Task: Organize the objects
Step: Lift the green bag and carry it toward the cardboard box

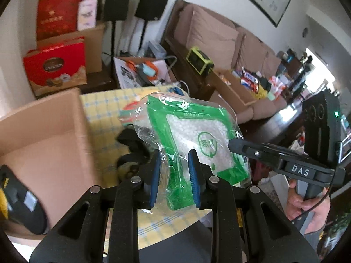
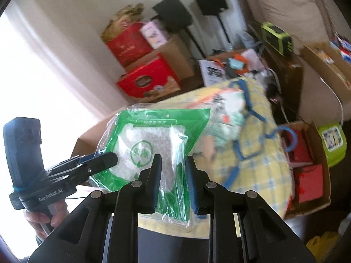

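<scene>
A green-bordered moisture-absorber pack (image 1: 197, 131) full of white beads, in a loose clear plastic wrapper, hangs in the air above the table. My left gripper (image 1: 174, 160) is shut on its lower corner, the blue pads pinching wrapper and green edge. From the right, the right gripper (image 1: 233, 144) holds the pack's opposite edge. In the right wrist view the same pack (image 2: 149, 140) sits between the blue pads of my right gripper (image 2: 173, 164), which is shut on its lower part. The left gripper (image 2: 107, 160) grips its left edge there. A hand holds each gripper's handle.
An open cardboard box (image 1: 43, 131) stands at the left on the yellow checked tablecloth (image 1: 105, 109). A blue hanger (image 2: 248, 131) and other packets lie on the cloth. A box of red items (image 2: 307, 164) sits to the right. Sofa and stacked gift boxes lie behind.
</scene>
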A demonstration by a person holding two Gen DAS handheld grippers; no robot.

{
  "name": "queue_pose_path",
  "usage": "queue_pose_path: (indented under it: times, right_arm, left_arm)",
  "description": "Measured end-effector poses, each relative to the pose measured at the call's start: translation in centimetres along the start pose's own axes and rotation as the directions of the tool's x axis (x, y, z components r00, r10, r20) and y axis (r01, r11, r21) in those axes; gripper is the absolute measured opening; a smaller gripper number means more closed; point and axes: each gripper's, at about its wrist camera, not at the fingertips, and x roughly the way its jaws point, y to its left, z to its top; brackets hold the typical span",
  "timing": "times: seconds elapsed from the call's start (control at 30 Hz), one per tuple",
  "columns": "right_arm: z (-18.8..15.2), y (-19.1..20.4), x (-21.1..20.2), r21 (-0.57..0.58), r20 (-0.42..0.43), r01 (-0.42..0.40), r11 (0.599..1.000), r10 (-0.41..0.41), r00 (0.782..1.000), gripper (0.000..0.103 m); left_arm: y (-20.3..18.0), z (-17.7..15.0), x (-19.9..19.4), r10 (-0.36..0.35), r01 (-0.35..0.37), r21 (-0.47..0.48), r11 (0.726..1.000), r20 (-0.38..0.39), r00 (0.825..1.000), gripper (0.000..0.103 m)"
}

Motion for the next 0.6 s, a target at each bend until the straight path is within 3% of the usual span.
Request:
queue_pose_path:
  times: [0.3,0.6]
  right_arm:
    - [0.6,8.9,5.4,-0.142,-0.074,-0.094,0.985,0.084,0.994,0.023]
    - [-1.0,14.3,11.3,-0.219,-0.169,-0.126,0.968,0.089,0.982,0.023]
  left_arm:
    - [7.5,-1.5,-6.2,0.105,-0.101,-0.081,0.992,0.050,0.993,0.023]
    - [15.1,-4.4,-8.2,0.162,-0.151,-0.204,0.967,0.042,0.986,0.023]
